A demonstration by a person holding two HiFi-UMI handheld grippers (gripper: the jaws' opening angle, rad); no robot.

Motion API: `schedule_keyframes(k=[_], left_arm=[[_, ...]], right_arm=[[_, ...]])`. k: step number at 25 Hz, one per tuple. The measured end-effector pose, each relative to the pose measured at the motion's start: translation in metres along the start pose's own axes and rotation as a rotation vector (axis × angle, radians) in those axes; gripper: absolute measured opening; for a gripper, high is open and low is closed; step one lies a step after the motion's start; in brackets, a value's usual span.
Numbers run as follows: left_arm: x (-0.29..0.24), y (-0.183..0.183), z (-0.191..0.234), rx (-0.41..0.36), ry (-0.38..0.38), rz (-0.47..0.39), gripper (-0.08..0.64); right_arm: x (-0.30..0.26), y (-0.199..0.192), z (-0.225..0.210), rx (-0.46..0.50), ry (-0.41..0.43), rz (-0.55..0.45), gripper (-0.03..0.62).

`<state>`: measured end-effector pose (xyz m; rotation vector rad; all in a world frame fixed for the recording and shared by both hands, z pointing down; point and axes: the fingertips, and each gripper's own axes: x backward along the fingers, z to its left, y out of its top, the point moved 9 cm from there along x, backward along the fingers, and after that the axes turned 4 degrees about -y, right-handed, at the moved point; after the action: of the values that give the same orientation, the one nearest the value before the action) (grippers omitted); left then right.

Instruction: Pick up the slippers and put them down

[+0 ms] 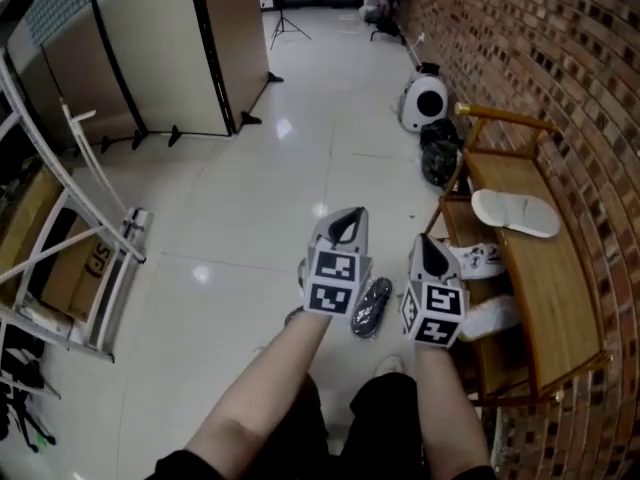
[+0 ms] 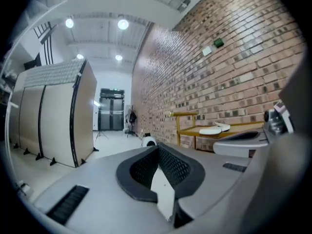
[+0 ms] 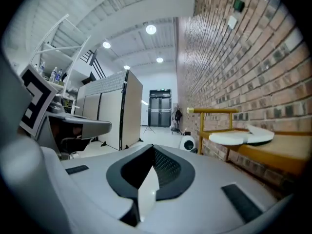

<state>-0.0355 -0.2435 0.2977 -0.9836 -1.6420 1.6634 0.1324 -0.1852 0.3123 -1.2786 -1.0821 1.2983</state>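
Note:
A white slipper point(image 1: 515, 213) lies on top of the wooden bench point(image 1: 550, 288) by the brick wall; the left gripper view point(image 2: 217, 129) and the right gripper view point(image 3: 241, 136) both show it there. More white footwear point(image 1: 490, 318) sits on the bench's lower shelf. A dark slipper point(image 1: 372, 306) lies sole-up on the floor tiles between my two grippers. My left gripper point(image 1: 348, 215) point(image 2: 158, 147) is held level at chest height, shut and with nothing in it. My right gripper point(image 1: 428, 243) point(image 3: 152, 150) is beside it, closer to the bench, also shut and holding nothing.
A round white device point(image 1: 424, 98) and a black bag point(image 1: 438, 158) stand on the floor at the bench's far end. Beige folding panels point(image 1: 160, 48) stand at the far left. A white metal rack point(image 1: 60, 218) and a cardboard box point(image 1: 70, 258) are at the left.

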Motion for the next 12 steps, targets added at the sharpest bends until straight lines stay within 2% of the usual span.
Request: schedule_keyframes(k=[3,5,8,12], left_arm=[[0.046,0.044,-0.019,-0.013,-0.001,-0.073,0.005],[0.077,0.061,-0.030,-0.017,0.003,-0.119,0.005],[0.113,0.070,-0.039,-0.023,0.006,-0.162,0.005],[0.169,0.064,-0.047,0.001,-0.011,-0.228,0.005]], right_arm=[[0.046,0.027,-0.005,0.005,0.002,-0.058,0.009],[0.074,0.038,-0.009,0.007,0.014,-0.085,0.009],[0.110,0.050,-0.017,0.010,0.019,-0.129,0.009],[0.163,0.059,-0.025,-0.012,0.032,-0.205,0.009]])
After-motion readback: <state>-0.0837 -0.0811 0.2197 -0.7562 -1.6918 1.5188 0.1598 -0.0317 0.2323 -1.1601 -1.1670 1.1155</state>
